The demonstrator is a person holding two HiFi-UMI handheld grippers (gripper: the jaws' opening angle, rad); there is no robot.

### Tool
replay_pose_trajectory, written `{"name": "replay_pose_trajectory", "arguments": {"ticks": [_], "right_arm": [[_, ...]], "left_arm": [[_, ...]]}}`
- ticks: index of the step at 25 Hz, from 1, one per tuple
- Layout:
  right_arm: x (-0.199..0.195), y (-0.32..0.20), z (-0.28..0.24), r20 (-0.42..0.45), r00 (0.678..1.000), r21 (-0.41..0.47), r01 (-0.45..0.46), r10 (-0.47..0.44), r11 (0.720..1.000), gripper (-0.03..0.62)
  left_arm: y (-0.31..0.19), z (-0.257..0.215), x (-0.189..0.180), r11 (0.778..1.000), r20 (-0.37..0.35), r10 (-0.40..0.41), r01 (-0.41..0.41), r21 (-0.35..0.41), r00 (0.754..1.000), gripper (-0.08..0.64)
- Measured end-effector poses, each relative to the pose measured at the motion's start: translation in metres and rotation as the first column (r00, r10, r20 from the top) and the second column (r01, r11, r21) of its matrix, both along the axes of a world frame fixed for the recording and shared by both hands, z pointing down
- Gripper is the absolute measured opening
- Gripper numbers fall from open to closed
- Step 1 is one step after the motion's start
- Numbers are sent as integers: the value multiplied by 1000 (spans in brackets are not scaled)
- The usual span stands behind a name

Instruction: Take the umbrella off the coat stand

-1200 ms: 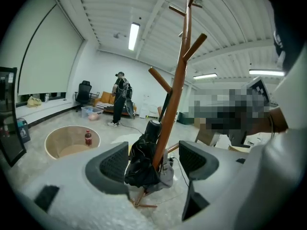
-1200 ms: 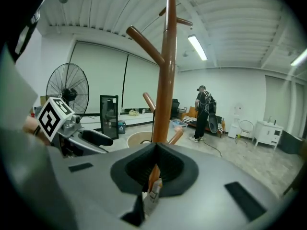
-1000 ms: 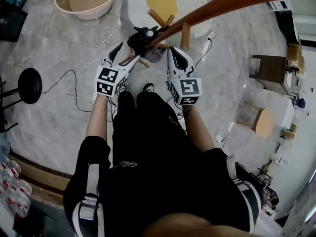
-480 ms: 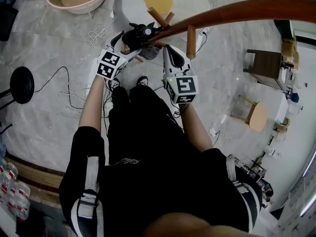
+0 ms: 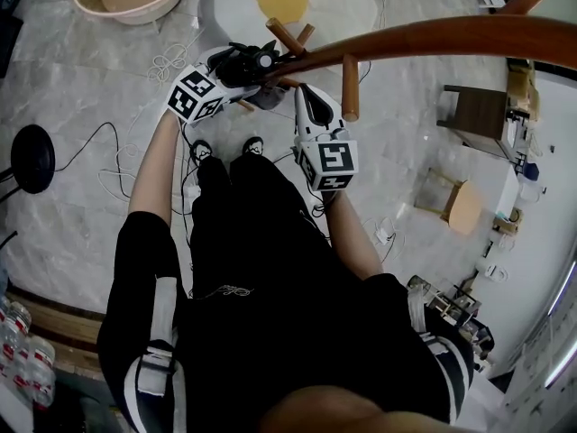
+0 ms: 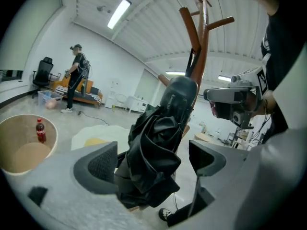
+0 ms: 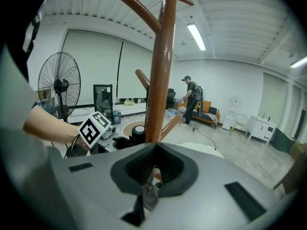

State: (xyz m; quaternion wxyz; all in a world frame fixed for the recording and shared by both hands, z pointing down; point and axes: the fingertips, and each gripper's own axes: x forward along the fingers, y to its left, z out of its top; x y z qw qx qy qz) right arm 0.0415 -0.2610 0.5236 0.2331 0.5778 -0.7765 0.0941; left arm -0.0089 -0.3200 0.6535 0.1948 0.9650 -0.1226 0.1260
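Coat stand [image 5: 433, 36] pole stands ahead. The folded black umbrella [image 6: 158, 128] hangs lengthwise along it, straight between my left gripper's [image 6: 152, 161] jaws, which have just been opening wide and aren't pressing it. My right gripper [image 7: 153, 169], jaws together, sits beside the pole.

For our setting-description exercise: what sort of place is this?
Probably a big indoor lab or workshop hall: strip lights on a ribbed ceiling, an orange sofa, a standing fan, cables across the floor.
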Motion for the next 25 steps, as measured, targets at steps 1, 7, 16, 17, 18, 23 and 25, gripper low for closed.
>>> {"name": "replay_pose_trajectory", "arguments": {"ticks": [1,7,16,17,18,23,25], "right_arm": [[2,1,0,-3,1000,-3,-5,5,1000,6],[8,6,4,-10,1000,-15,-24,24,1000,6],[18,11,9,-3,1000,-26,-6,6,1000,6],[18,11,9,1,1000,-28,-3,3,1000,6],[18,11,9,3,1000,-29,0,0,1000,6],[20,6,9,14,1000,-19,23,-23,1000,6],[22,5,6,19,999,-3,30,-30,1000,6]], "left_arm": [[2,1,4,999,7,34,-34,3,999,474],[8,10,19,990,55,138,-139,21,989,464],[2,17,9,995,111,20,-31,95,994,311],[3,16,8,995,109,4,-15,95,994,310],[5,15,7,995,107,-13,2,96,994,308],[11,5,5,987,92,-132,123,101,987,296],[14,-3,4,981,87,-180,173,88,980,295]]}}
